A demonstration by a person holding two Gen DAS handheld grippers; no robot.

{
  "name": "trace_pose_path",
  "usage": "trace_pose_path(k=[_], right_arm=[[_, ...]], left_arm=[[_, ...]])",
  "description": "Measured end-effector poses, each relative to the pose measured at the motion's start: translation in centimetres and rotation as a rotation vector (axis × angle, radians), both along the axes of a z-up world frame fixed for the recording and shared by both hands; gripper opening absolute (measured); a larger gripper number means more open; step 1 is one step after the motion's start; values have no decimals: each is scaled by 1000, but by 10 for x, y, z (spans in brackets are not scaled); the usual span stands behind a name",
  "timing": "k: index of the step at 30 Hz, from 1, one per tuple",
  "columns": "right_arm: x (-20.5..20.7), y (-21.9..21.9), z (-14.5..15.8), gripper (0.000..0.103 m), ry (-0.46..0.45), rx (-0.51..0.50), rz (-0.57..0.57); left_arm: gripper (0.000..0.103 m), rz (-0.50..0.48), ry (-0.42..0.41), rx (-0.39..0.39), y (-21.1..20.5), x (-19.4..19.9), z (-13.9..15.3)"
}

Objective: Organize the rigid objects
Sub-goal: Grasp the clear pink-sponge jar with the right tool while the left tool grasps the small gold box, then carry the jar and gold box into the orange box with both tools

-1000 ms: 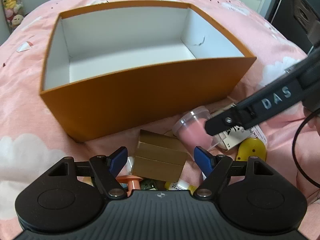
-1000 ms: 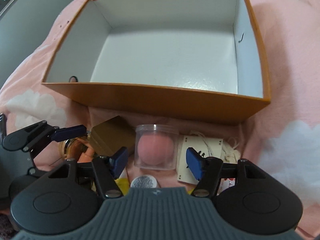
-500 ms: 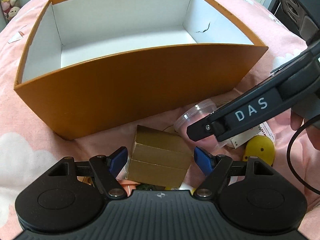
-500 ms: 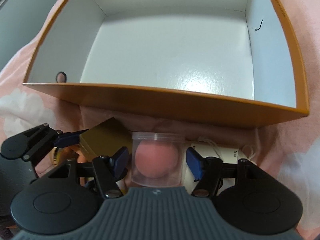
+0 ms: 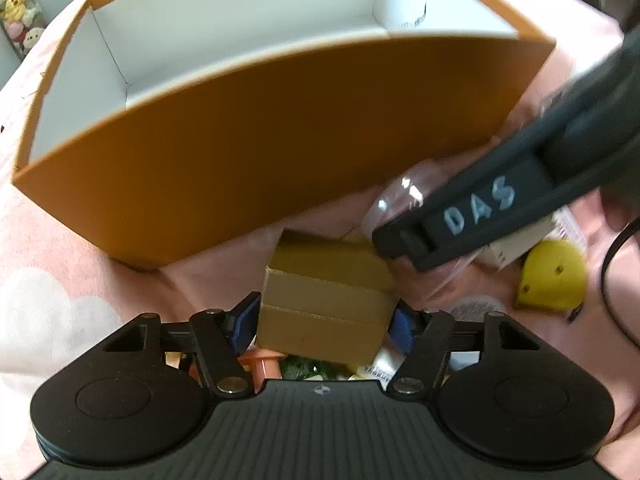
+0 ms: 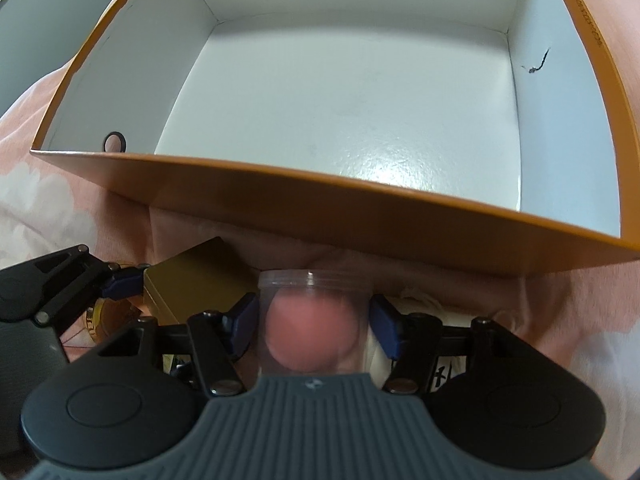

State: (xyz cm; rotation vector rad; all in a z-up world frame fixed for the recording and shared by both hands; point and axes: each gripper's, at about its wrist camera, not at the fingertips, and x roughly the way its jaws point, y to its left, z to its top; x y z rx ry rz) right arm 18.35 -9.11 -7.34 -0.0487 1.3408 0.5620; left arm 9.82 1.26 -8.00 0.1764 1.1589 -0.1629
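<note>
Just in front of the orange box [image 5: 256, 152], the left gripper [image 5: 324, 324] has just been closing and its blue pads now touch both sides of the gold carton [image 5: 326, 300]. The right gripper [image 6: 314, 324], half open, has been closing around the clear jar [image 6: 312, 320] with a pink ball inside; whether its pads press cannot be told.

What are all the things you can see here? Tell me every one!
orange box: one, orange outside and white inside, on the blanket, nothing in it
gold box: one, gold, in front of the orange box
clear jar: one, see-through with a pink ball inside, beside the gold box
yellow piece: one, yellow, far right of the pile
plush toys: several, mixed colours, far left corner
blanket: one, pink with white clouds, under everything
left gripper: one, black with blue pads, jaws just closed onto the gold box
right gripper: one, black with blue pads, jaws against the clear jar
</note>
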Motion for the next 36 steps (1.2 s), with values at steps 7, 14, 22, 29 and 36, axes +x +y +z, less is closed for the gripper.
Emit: trace_pose_path(k=[7,14,22,29,36], right_arm=[[-6,-7,9,60,-24,10,-11],[-17,-19,39,60,-108,30,-42],[-30,-28,81,60,-186,106,-32],[-30,-34,121,60,-278,197,-33],[-9,-29,141,60,-350,191,-51]], left_arm=[[70,54,-54,-85,18,-9,21],[70,116,-116,-124,38,-30,53],[70,170,-245,-177,62,-53,113],[67,196,-356,-200,67,-49,150],[67,227,-394,-233,60,-6,145]])
